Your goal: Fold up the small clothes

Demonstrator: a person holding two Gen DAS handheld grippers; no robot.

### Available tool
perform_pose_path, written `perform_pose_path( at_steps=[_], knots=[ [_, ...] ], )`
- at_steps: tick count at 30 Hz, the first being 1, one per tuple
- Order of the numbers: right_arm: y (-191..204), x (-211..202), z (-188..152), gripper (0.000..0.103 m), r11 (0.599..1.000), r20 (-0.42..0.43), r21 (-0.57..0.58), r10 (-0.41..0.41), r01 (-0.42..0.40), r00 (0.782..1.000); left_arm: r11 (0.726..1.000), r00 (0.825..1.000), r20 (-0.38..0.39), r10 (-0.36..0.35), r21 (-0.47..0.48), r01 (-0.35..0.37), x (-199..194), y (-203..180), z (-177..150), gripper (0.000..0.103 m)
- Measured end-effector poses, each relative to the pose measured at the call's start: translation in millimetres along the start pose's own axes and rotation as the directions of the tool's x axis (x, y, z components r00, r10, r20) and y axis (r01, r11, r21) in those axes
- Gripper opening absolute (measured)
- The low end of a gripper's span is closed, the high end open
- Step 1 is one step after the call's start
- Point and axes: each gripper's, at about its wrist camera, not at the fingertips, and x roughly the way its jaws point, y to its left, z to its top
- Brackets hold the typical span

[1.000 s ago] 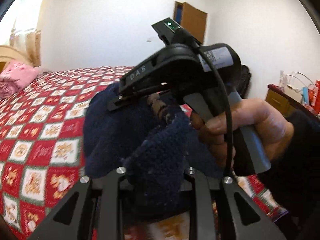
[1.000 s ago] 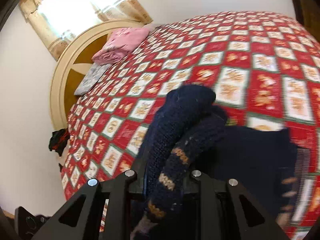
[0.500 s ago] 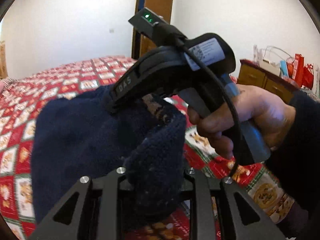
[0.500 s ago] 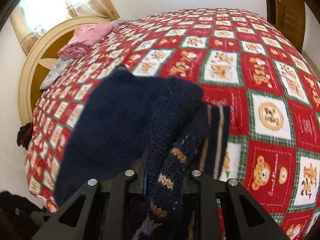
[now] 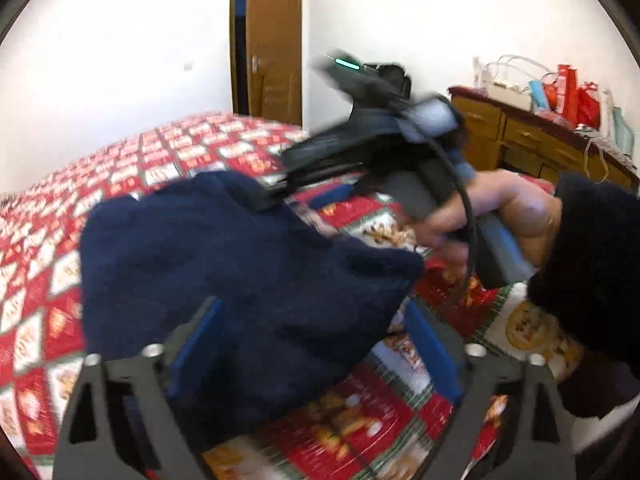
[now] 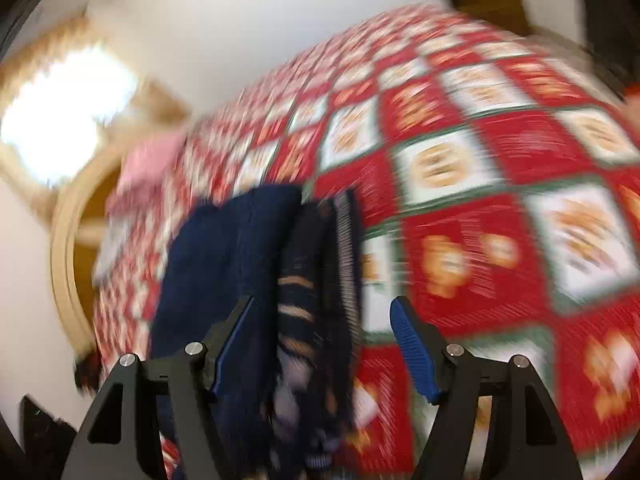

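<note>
A small navy knitted sweater [image 5: 224, 264] with tan stripes lies bunched on the red patterned bedspread [image 5: 120, 168]. My left gripper [image 5: 312, 340] is open, its blue pads spread on either side of the sweater's near edge. My right gripper [image 6: 320, 344] is open too; the sweater [image 6: 256, 248] lies between its spread fingers. In the left wrist view the right gripper [image 5: 276, 196], held in a hand, is blurred at the sweater's far edge.
A wooden dresser [image 5: 532, 140] with bags on top stands at the right. A brown door [image 5: 272, 72] is at the back. A pink pillow [image 6: 148, 164] and the round wooden headboard [image 6: 64, 248] are at the far end of the bed.
Both grippers were shut on the sweater and have opened. The sweater has dropped onto the bedspread. The right wrist view is now blurred by motion.
</note>
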Motion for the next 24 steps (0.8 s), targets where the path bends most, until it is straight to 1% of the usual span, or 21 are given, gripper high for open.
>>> perform_pose_path(
  at_steps=[1, 2, 3, 5, 7, 8, 9, 10, 11, 12, 13, 14, 16, 17, 18, 19, 21, 22, 24],
  knots=[
    [3.0, -16.9, -11.2, 0.07, 1.0, 0.021, -0.009, -0.012, 0.012, 1.0, 1.0, 1.0, 0.016, -0.007, -0.001, 0.007, -9.3, 7.7, 0.3, 0.103],
    [6.5, -24.6, -18.4, 0.07, 1.0, 0.024, -0.02, -0.017, 0.017, 1.0, 1.0, 0.999, 0.033, -0.014, -0.008, 0.014, -18.3, 16.4, -0.1, 0.103],
    [15.8, -36.3, -34.0, 0.07, 0.999, 0.02, -0.048, -0.016, 0.017, 1.0, 1.0, 0.999, 0.05, -0.021, -0.022, 0.022, -27.8, 25.2, -1.0, 0.103],
    [30.4, -45.0, -55.0, 0.07, 0.996, 0.003, -0.088, 0.017, -0.016, 1.0, 0.996, 0.997, 0.075, -0.02, -0.085, 0.026, -39.5, 54.3, -0.7, 0.103],
    [44.6, -45.4, -75.1, 0.07, 0.992, -0.018, -0.125, 0.036, -0.037, 0.999, 0.986, 0.997, 0.08, 0.014, -0.167, 0.0, -42.3, 79.3, -3.2, 0.103],
    [49.7, -41.4, -83.5, 0.07, 0.99, -0.03, -0.139, 0.02, -0.024, 0.999, 0.977, 0.996, 0.075, 0.039, -0.211, -0.022, -42.0, 88.2, -5.0, 0.103],
    [53.5, -33.9, -91.5, 0.07, 0.988, -0.04, -0.152, -0.028, 0.022, 0.999, 0.964, 0.996, 0.062, 0.069, -0.263, -0.05, -40.1, 98.8, -6.8, 0.103],
    [54.5, -27.0, -97.5, 0.07, 0.985, -0.048, -0.162, -0.06, 0.051, 0.997, 0.941, 0.994, 0.027, 0.106, -0.327, -0.091, -36.0, 109.6, -11.3, 0.103],
    [53.3, -15.1, -105.6, 0.064, 0.985, -0.074, -0.158, -0.084, 0.071, 0.994, 0.921, 0.992, -0.008, 0.123, -0.371, -0.118, -32.3, 111.0, -16.3, 0.103],
    [49.7, -7.7, -110.5, 0.044, 0.987, -0.097, -0.143, -0.09, 0.076, 0.991, 0.901, 0.991, -0.043, 0.127, -0.413, -0.133, -25.9, 120.3, -21.9, 0.103],
    [45.7, 0.8, -114.8, 0.036, 0.989, -0.124, -0.121, -0.105, 0.09, 0.987, 0.879, 0.989, -0.078, 0.124, -0.455, -0.146, -20.3, 125.8, -27.3, 0.103],
    [40.7, 6.8, -119.1, 0.034, 0.989, -0.137, -0.101, -0.126, 0.113, 0.983, 0.854, 0.987, -0.114, 0.117, -0.496, -0.158, -14.9, 130.1, -33.5, 0.103],
    [29.4, 10.9, -125.2, 0.034, 0.993, -0.151, -0.053, -0.11, 0.103, 0.982, 0.828, 0.985, -0.148, 0.084, -0.539, -0.152, -10.8, 130.0, -45.3, 0.103],
    [24.5, 10.6, -126.4, 0.034, 0.995, -0.165, -0.027, -0.095, 0.091, 0.982, 0.826, 0.984, -0.158, 0.076, -0.543, -0.151, -11.1, 127.8, -50.8, 0.103],
    [22.7, 8.0, -128.2, 0.034, 0.995, -0.182, -0.021, -0.095, 0.093, 0.979, 0.83, 0.981, -0.176, 0.083, -0.532, -0.166, -9.1, 124.5, -53.8, 0.103],
    [22.5, 6.2, -128.9, 0.034, 0.995, -0.188, -0.025, -0.1, 0.097, 0.977, 0.841, 0.973, -0.204, 0.105, -0.504, -0.197, -5.0, 118.4, -55.2, 0.103],
    [24.0, 2.1, -127.2, 0.034, 0.993, -0.208, -0.04, -0.113, 0.107, 0.972, 0.864, 0.962, -0.239, 0.134, -0.447, -0.231, 2.2, 110.2, -57.5, 0.103],
    [26.8, -0.8, -123.9, 0.034, 0.992, -0.209, -0.054, -0.122, 0.113, 0.97, 0.868, 0.961, -0.24, 0.138, -0.438, -0.234, 2.4, 108.9, -58.4, 0.103],
    [36.9, -12.2, -105.7, 0.035, 0.985, -0.147, -0.1, -0.156, 0.142, 0.977, 0.868, 0.962, -0.238, 0.131, -0.442, -0.228, 1.4, 109.2, -58.7, 0.103]
  ],
)
